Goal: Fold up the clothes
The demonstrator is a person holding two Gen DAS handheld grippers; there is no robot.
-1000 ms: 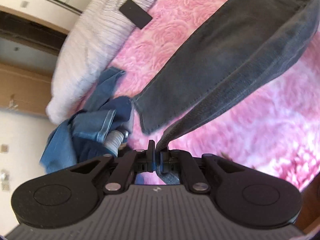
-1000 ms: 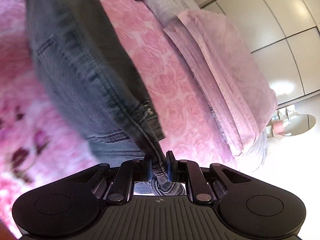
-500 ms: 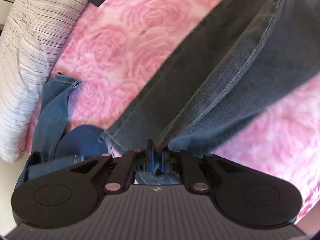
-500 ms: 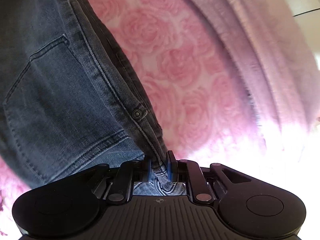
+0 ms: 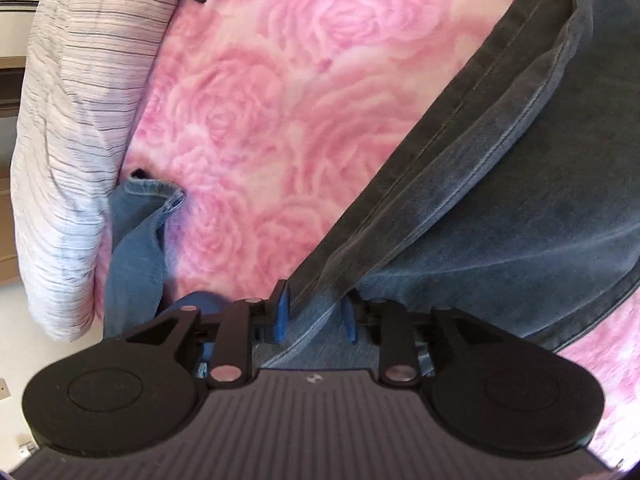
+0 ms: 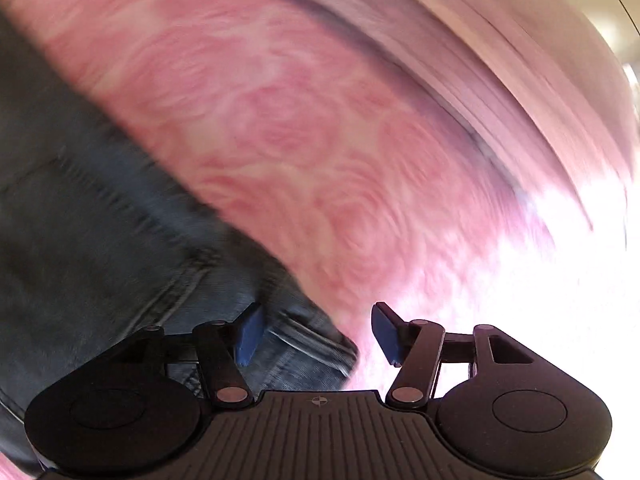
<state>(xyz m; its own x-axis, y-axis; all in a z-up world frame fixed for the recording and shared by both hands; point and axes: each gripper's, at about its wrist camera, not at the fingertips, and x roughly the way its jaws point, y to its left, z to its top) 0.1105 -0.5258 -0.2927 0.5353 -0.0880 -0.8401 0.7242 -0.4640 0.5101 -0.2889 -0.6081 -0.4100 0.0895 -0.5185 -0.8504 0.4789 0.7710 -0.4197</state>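
Lying apparently flat: jeans (image 5: 500,200), tongs (image 5: 316,312) opening.

Daylight is bright and soft; the left wrist view is sharp, with fisheye bending at the edges. The right wrist view is smeared by motion blur, and glare whites out the pink bedspread (image 6: 560,248) at right

Black ribbed gripper (image 5: 316,312) bodies, blue-padded jaws.

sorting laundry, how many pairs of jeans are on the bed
2: dark grey jeans spread across the pink rose blanket, one end between the opening left gripper; lighter blue jeans bunched by the striped pillow. More could be out of view.
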